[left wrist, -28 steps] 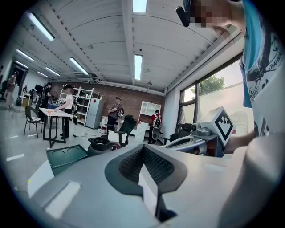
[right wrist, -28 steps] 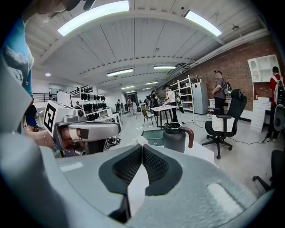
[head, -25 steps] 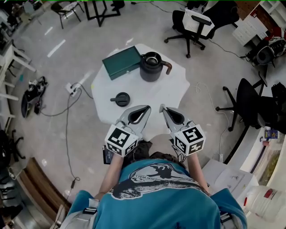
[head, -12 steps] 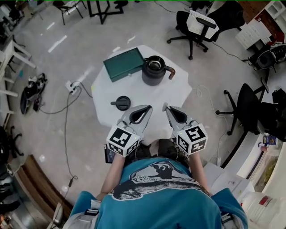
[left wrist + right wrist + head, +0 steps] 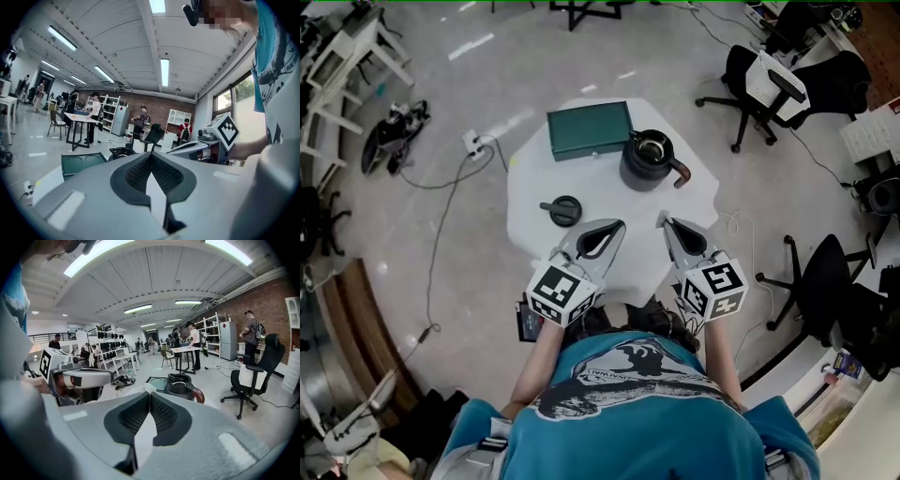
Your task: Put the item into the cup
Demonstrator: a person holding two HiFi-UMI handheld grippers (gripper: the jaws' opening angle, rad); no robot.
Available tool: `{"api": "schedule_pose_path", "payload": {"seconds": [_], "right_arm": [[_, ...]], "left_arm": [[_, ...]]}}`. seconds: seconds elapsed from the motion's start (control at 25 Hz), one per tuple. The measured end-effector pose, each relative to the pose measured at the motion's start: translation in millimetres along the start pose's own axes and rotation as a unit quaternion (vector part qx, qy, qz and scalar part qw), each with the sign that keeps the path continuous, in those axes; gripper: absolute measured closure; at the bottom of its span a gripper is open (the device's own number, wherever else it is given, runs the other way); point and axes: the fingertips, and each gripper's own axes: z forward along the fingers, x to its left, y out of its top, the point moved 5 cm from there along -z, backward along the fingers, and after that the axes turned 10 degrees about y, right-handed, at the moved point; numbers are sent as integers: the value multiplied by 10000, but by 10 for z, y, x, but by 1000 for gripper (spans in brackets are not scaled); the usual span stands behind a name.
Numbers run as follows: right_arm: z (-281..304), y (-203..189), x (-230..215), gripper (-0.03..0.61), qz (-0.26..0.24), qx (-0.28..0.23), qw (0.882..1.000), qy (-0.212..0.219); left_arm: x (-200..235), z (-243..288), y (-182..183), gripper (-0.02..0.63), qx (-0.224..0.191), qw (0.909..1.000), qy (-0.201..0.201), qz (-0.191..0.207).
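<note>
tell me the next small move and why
Probably open the left gripper and reach forward to the black round item, lying on the table just ahead and left of it. That gripper and the right gripper are both shut and empty, and the cup stands farther back.

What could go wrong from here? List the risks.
1. The left gripper and the right gripper both have shut jaws. Unopened, either would likely shove the black round item across the table instead of gripping it.
2. The cup stands near the table's far edge, beside the green tray; a knock could tip it.
</note>
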Motion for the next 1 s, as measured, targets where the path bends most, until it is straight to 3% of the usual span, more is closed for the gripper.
{"api": "schedule_pose_path", "payload": {"seconds": [0.4, 1.0], "right_arm": [[200, 79, -381, 568, -279, 218, 9937, 1060], [526, 544, -972, 568, -1087, 149, 9791, 1710]], "left_arm": [[-114, 185, 20, 609, -119, 9947, 982, -288], [-344, 363, 46, 609, -191, 9851, 1697, -212]]}}
